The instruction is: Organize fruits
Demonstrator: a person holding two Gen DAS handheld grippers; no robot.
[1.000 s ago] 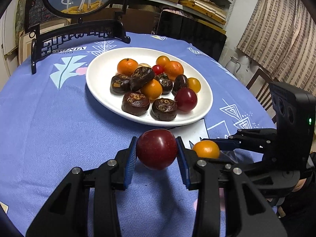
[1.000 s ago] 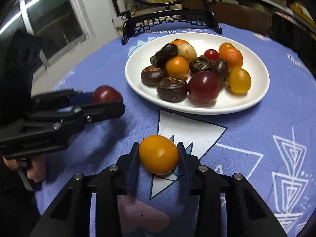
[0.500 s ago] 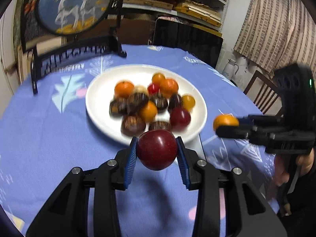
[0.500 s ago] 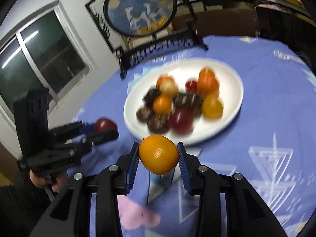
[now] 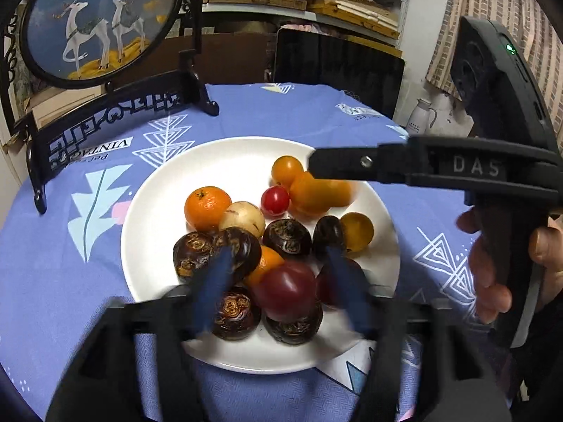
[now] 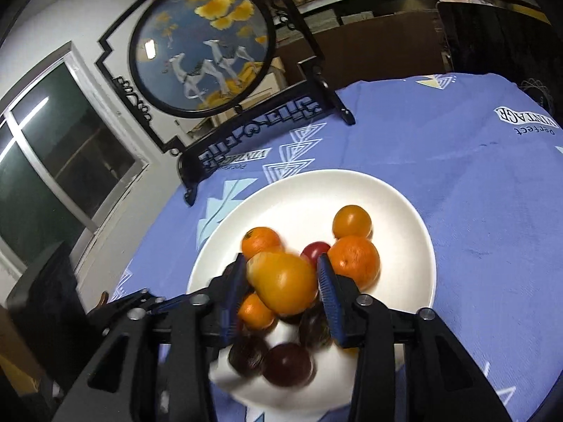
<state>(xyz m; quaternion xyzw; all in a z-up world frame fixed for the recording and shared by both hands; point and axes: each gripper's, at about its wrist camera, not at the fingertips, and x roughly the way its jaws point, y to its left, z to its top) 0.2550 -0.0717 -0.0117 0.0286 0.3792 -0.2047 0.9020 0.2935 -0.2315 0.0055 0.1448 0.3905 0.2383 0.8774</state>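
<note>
Your left gripper [image 5: 281, 274] is spread wide over the near side of the white plate [image 5: 165, 190], and the dark red tomato [image 5: 286, 293] sits between the blurred blue pads without either one touching it, as far as I can tell. It's resting on top of the dark brown fruits at the front of the pile, so it looks like you've let it go there. Stacking it on the heap makes sense since the near half of the plate is already crowded.

Your right gripper [image 6: 283, 290] is a different story. In its own wrist view the yellow-orange tomato [image 6: 283, 283] fills the space between the two pads. There may be a sliver of gap on the right side, but it's blurry, so I'd call it gripped and not yet dropped. You're holding it above the far group, just beside the mandarin [image 6: 355, 260] and the small red cherry tomato [image 6: 315, 249], which reads like you're parking it with the other orange and yellow ones. I'd keep it low before opening, because round fruit rolls on that smooth plate.

Readable text: the purple tablecloth [image 6: 492, 183] has "Perfect VINTAGE" printed on it, upside down from the right wrist view. The right gripper's arm shows "DAS" in raised letters in the left view. The framed deer picture [image 5: 95, 21] stands behind the plate with no writing I can make out.
</note>
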